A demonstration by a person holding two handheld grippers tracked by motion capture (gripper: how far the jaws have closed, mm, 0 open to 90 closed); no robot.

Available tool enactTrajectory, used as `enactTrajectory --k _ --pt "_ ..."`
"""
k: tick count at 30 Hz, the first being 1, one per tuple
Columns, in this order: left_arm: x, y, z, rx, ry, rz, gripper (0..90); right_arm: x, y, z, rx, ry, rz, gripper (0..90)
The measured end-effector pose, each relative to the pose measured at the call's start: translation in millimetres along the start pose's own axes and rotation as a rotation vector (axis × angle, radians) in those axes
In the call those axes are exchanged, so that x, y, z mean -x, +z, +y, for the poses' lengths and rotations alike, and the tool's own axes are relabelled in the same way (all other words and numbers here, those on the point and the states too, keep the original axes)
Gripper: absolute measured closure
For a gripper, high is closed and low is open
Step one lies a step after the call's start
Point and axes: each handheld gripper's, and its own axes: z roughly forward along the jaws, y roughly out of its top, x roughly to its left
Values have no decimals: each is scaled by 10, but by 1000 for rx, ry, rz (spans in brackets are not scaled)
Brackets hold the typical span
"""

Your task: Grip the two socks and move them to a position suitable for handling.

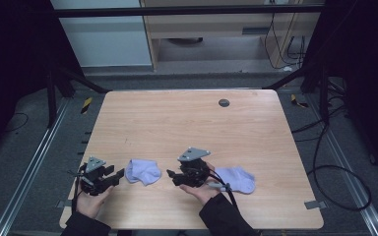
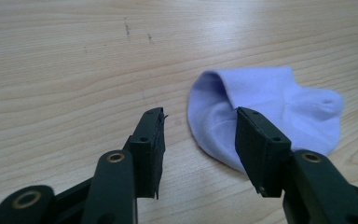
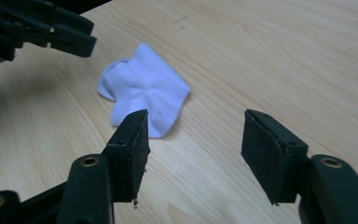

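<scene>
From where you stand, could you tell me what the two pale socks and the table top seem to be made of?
Sock between the grippers: soft knit fabric, matte pale lavender, likely cotton blend; it slumps in folds. Sock by the right hand: apparently the same cloth, too small to confirm. Table top: light wood or wood-look laminate, smooth satin finish; grain lines run across it, so real wood is uncertain.

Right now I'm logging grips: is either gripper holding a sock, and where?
Nothing is held. The left gripper and right gripper are open, off the left sock.
</scene>
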Motion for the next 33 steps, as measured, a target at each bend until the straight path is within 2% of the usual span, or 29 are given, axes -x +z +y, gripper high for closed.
enactTrajectory --k 2,3,5,11,17,25,29,33 --pt "-7 43 -4 -12 5 4 542 -99 147 36 -13 -14 19 447" --pt "-7 43 -4 -12 5 4 547 -99 147 36 -13 -14 19 447" --pt "0 102 -9 -25 4 6 551 -176 287 56 -29 -24 33 464" --pt "37 174 -12 -45 36 11 561 -269 522 34 -71 -47 46 496" --pt "42 228 -17 -58 44 10 599 -326 652 28 -94 -53 64 536" --pt "57 273 -28 -72 52 6 642 -496 916 5 -137 -86 85 612" --pt "75 297 -36 -93 57 6 670 -523 968 -5 -149 -86 92 648" --pt "90 304 -34 -106 58 5 737 -544 993 -7 -158 -90 97 701"
